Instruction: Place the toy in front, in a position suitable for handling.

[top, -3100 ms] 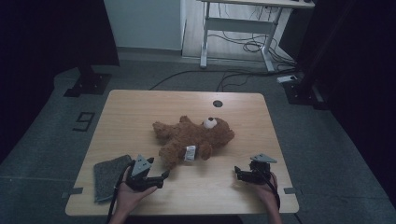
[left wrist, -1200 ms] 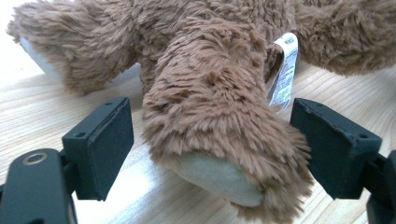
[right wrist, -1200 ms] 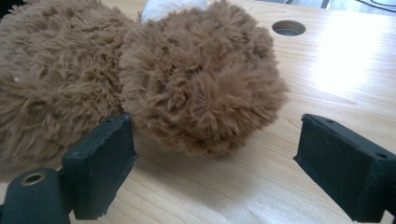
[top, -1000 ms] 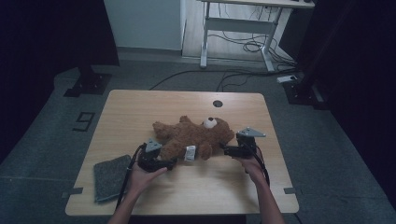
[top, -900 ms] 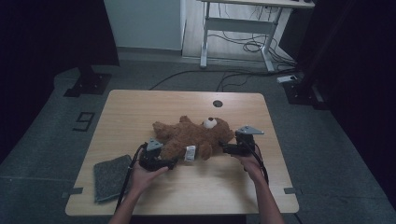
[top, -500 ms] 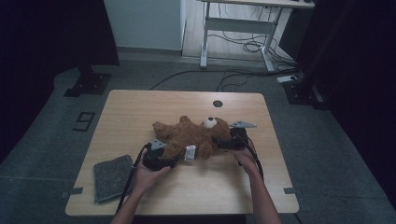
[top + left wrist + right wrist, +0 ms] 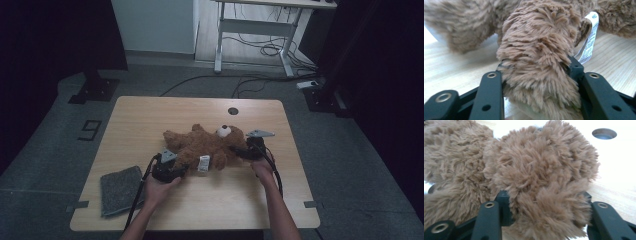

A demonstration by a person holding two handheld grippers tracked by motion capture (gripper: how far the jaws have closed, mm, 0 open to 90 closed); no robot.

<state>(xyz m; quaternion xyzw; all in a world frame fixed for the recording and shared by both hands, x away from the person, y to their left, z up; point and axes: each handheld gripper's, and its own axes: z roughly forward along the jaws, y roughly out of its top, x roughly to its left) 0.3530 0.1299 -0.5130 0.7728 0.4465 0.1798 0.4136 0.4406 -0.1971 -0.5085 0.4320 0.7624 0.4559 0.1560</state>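
I am clamping my left gripper (image 7: pixel 172 170) and right gripper (image 7: pixel 246 151), jaws just closing, on opposite limbs of the teddy bear (image 7: pixel 207 145) lying lengthwise between them, mid-table (image 7: pixel 150 115).

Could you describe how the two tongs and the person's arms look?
Both tongs, left and right, are black, with flat jaws bearing round metal-ringed holes. Each carries a grey three-cornered plate on top and trails a black cable along the forearm. The forearms are bare; no sleeves are visible.
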